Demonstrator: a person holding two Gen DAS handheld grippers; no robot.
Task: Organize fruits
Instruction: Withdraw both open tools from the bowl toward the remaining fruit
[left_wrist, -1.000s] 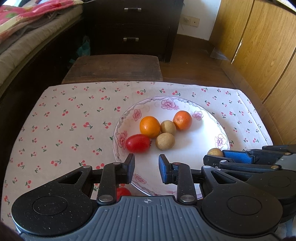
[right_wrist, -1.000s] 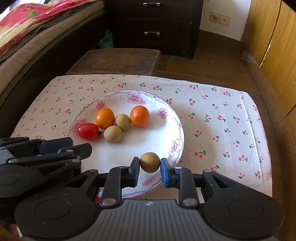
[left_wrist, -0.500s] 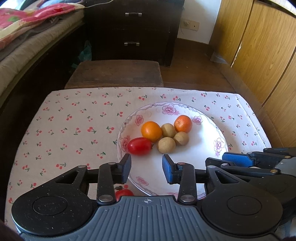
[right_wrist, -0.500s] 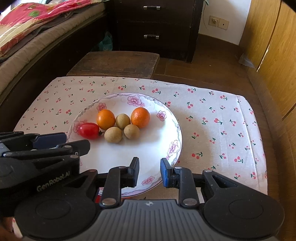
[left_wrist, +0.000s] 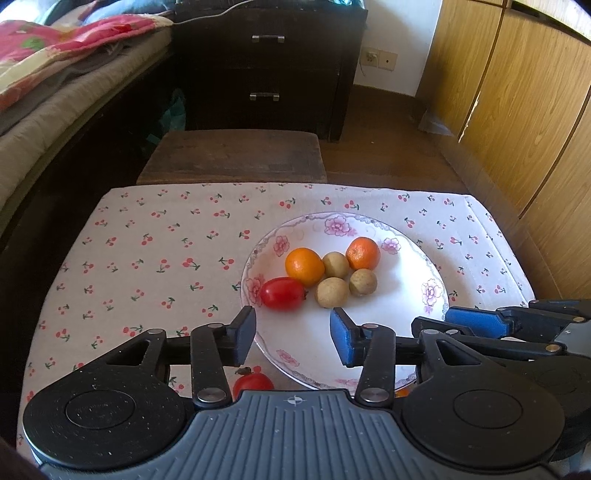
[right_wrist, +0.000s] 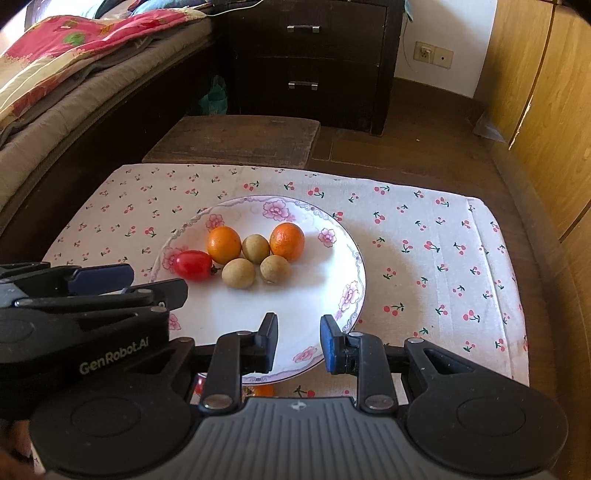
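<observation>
Both units were black with grey ribbed housings; left gripper (left_wrist: 292, 334) and right gripper (right_wrist: 298, 343) carried blue pads, silver screws.

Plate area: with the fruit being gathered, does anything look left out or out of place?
Yes. A red tomato lies on the cloth just off the near rim of the plate, and something orange peeks out beside it, while six fruits sit on the plate.
</observation>
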